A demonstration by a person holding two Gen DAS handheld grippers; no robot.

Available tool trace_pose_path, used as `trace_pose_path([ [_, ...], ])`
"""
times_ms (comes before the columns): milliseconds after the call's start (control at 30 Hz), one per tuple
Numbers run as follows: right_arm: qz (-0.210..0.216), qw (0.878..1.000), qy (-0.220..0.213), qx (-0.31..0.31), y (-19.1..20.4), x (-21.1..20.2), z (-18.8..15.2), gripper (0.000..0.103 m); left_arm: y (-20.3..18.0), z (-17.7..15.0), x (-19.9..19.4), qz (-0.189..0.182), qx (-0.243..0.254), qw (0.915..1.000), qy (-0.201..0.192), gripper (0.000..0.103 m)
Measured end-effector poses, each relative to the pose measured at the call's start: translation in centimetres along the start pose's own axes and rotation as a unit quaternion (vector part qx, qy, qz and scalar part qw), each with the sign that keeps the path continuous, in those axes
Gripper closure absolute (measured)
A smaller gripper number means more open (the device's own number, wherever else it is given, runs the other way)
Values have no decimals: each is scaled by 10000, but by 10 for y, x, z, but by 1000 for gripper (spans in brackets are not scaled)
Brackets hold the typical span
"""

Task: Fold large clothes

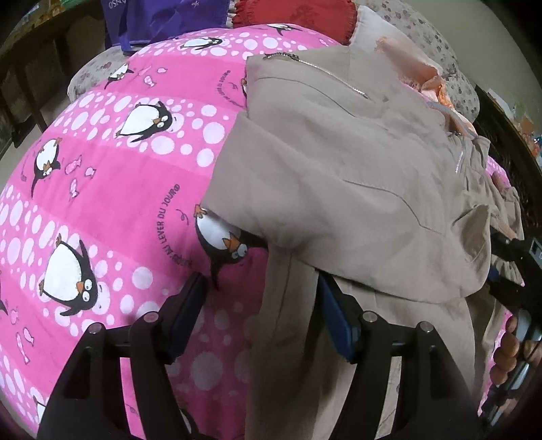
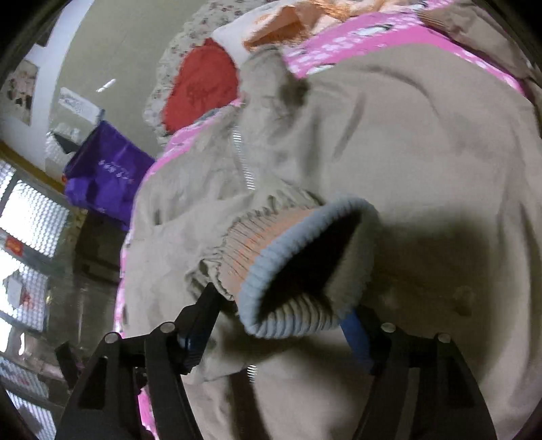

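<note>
A beige zip jacket point(image 1: 338, 186) lies spread on a pink penguin blanket point(image 1: 118, 186). My left gripper point(image 1: 261, 304) is open at the jacket's near left edge. A hanging beige strip of the jacket point(image 1: 288, 321) runs between its fingers and covers the right pad, while pink blanket shows beside the left pad. In the right wrist view the jacket point(image 2: 423, 142) fills the frame. Its ribbed sleeve cuff point(image 2: 271, 243), peach with a grey-blue rim, sits between the fingers of my right gripper point(image 2: 281, 311). The cuff's mouth stays round and unsqueezed, so the gripper reads as open.
A red cushion point(image 1: 294, 17), a purple bag point(image 1: 162, 20) and a floral pillow point(image 1: 423, 37) sit at the blanket's far end. Dark furniture point(image 1: 508, 152) stands to the right, where a person's hand point(image 1: 508, 345) shows. A bright window point(image 2: 30, 220) lies left of the bed.
</note>
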State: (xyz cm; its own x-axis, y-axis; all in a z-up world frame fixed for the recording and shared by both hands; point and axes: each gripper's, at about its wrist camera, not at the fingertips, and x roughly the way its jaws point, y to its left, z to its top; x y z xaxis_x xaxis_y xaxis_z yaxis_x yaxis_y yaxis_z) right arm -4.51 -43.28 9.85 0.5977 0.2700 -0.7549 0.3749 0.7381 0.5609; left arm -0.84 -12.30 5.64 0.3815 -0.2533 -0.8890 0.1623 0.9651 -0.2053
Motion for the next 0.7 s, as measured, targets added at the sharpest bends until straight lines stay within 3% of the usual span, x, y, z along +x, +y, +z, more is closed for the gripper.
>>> trace_pose_path([
  [33,5,9997,-96,-210,8,-2,2,59,1,1,0,19,-2,10000,10,36],
  [67,-103,9986,-188,-477,18,-5,3,71,2,2,1,31,1,10000,22,36],
  [133,-294,9961,-355,-754,28,-14,7,83,4,3,1,20,-63,10000,21,36],
  [200,-123,9948,-677,-746,31,-33,16,85,6,3,0,-26,-141,9999,21,36],
  [300,-138,9890,-1235,-796,25,-69,26,86,7,3,-1,-51,-162,9999,9,36],
  [433,-769,9802,-1665,-753,-2,-94,32,86,2,4,2,53,-84,10000,7,34],
  [533,-1105,9838,-1353,-407,-31,-79,36,84,1,9,3,69,-143,9999,61,33],
  [567,-1040,9883,-1053,-363,-40,-71,36,79,3,11,1,24,-220,9997,71,33],
  [633,-1077,9921,-552,-328,-45,-65,34,57,7,16,-2,-36,-301,9995,67,33],
  [700,-1190,9898,-706,-348,-46,-82,27,51,9,18,-6,-51,-307,9995,37,33],
])
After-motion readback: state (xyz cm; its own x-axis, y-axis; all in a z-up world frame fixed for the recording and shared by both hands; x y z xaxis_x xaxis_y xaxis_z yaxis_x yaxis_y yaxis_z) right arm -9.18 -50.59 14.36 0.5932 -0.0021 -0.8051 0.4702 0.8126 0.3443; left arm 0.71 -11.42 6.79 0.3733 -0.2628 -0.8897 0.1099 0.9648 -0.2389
